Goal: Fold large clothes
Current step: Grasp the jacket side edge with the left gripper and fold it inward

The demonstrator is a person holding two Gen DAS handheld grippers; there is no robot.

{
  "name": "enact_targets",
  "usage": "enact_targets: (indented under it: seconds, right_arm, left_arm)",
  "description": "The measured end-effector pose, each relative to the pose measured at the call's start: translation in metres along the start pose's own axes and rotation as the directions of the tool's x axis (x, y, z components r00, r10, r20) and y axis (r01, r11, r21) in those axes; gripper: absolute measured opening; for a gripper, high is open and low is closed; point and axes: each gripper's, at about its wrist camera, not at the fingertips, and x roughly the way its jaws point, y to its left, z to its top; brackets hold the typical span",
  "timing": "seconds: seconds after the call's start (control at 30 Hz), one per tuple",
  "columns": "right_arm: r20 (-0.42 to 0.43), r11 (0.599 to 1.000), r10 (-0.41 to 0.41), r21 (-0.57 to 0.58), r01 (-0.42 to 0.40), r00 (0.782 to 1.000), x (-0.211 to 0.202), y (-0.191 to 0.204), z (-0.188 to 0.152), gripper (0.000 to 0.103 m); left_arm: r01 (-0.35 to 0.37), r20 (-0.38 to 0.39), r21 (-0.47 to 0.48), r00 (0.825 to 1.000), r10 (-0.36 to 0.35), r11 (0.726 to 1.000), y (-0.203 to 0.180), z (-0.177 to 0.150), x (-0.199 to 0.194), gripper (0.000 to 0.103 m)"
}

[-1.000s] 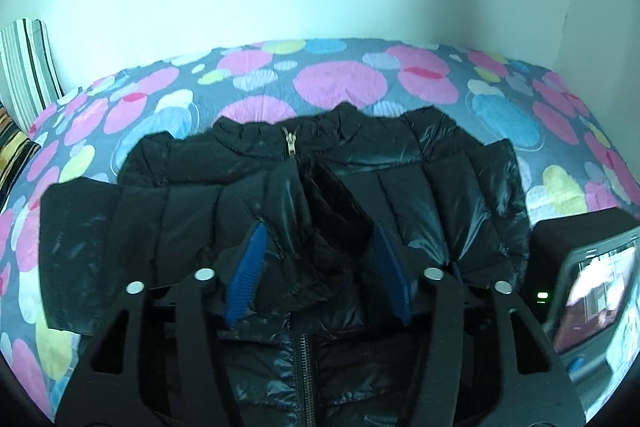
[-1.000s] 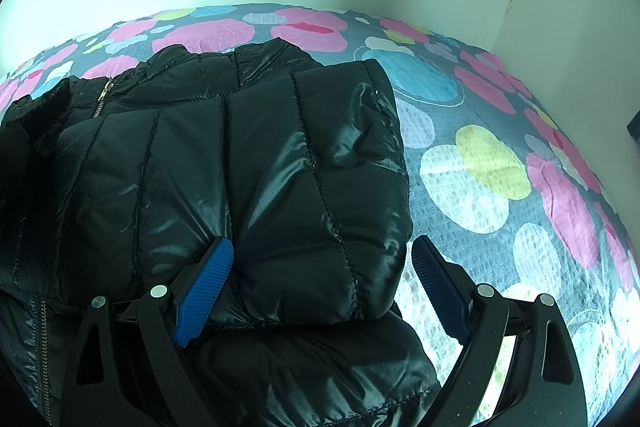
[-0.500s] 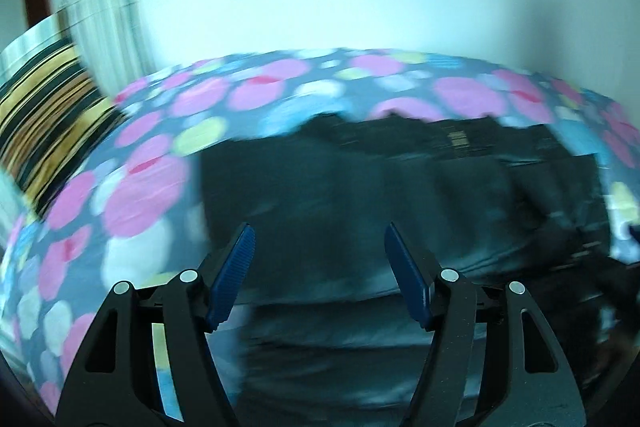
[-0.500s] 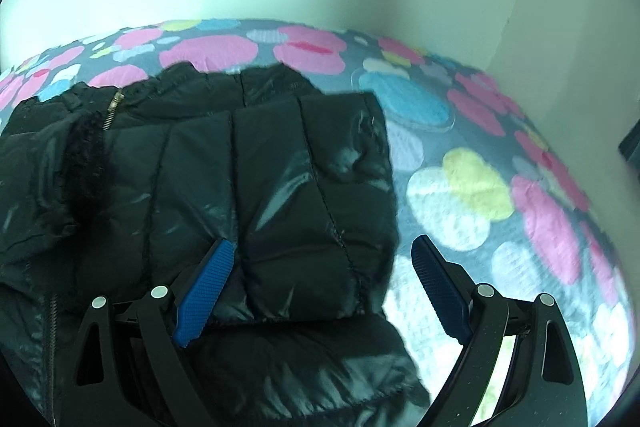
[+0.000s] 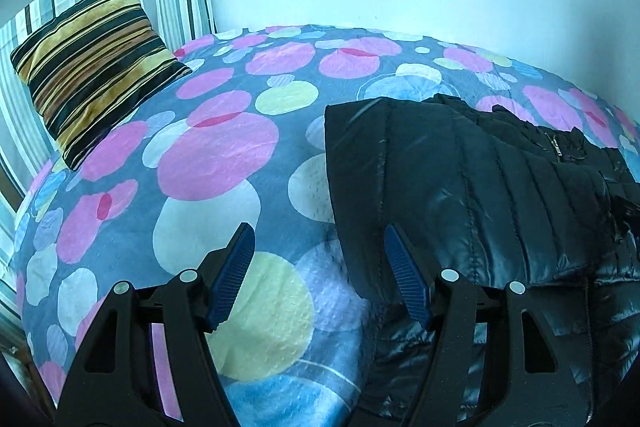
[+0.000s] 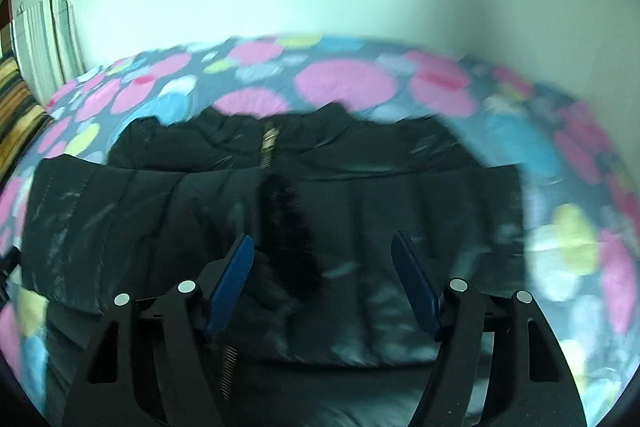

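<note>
Because the black quilted puffer jacket [image 5: 472,195] lies flat on the bed cover with pink, blue and yellow circles [image 5: 216,155], with both sleeves already laid across its front, the two tools seem placed for the next fold and not for carrying. The left gripper [image 5: 318,267] hangs low over the cover at the jacket's outer edge, its blue ribbed fingers [image 5: 406,283] spread apart and holding nothing; one finger is just beside the folded sleeve edge, probably so that it can take this side. The right gripper [image 6: 322,277] is also spread and empty, and it points at the middle of the jacket [image 6: 280,211], near the zipper [image 6: 269,143] and a dark furry strip [image 6: 294,231]; this view is blurred, so fine detail is uncertain. The jacket looks shiny, thick and puffy, with stitched ribs, and its collar lies at the far side. Such slippery padding will likely spring back, so a fold needs pressing. A striped yellow and black cushion [image 5: 92,67] leans at the bed's far left corner, well apart.
</note>
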Motion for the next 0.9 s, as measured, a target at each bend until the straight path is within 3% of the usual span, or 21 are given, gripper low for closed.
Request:
enact_targets:
  seconds: [0.13, 0.17, 0.2, 0.23, 0.3, 0.33, 0.57, 0.73, 0.9]
  right_arm:
    - [-0.055, 0.995, 0.091, 0.049, -0.088, 0.994, 0.023, -0.001, -0.002, 0.070]
    - [-0.070, 0.992, 0.118, 0.057, -0.114, 0.991, 0.028, -0.001, -0.003, 0.052]
    - [-0.083, 0.990, 0.132, 0.053, -0.128, 0.988, 0.030, 0.000, -0.005, 0.043]
    - [-0.081, 0.990, 0.133, 0.046, -0.130, 0.988, 0.030, 0.000, -0.005, 0.038]
    - [-0.073, 0.989, 0.149, 0.035, -0.147, 0.986, 0.025, 0.000, -0.005, 0.018]
    - [-0.063, 0.987, 0.159, 0.037, -0.157, 0.985, 0.020, -0.001, -0.004, 0.014]
    - [0.041, 0.999, 0.003, 0.036, -0.005, 0.999, -0.020, -0.035, 0.000, 0.011]
    - [0.003, 0.992, -0.100, 0.080, 0.100, 0.995, -0.018, -0.076, -0.013, 0.011]
    - [-0.033, 0.986, -0.125, 0.104, 0.128, 0.992, -0.006, -0.100, -0.022, 0.011]
  left_arm:
    - [0.009, -0.001, -0.001, 1.000, -0.009, 1.000, 0.001, 0.001, 0.006, 0.069]
    - [0.009, -0.003, 0.000, 1.000, -0.009, 1.000, 0.001, 0.000, 0.008, 0.069]
    - [0.008, -0.004, 0.001, 1.000, -0.008, 1.000, 0.002, 0.000, 0.009, 0.069]
    - [0.008, -0.006, 0.000, 1.000, -0.008, 1.000, 0.001, 0.000, 0.010, 0.069]
    - [0.011, -0.008, -0.001, 1.000, -0.011, 1.000, 0.001, 0.001, 0.011, 0.069]
    - [0.014, -0.007, -0.002, 1.000, -0.014, 1.000, 0.001, 0.002, 0.011, 0.069]
    - [0.037, 0.014, -0.024, 0.999, -0.036, 0.999, -0.003, 0.016, 0.010, 0.069]
    - [0.065, 0.005, 0.038, 0.998, -0.065, 0.997, -0.034, 0.026, 0.026, 0.069]
    - [0.048, -0.035, 0.116, 0.998, -0.044, 0.992, -0.061, 0.026, 0.048, 0.069]
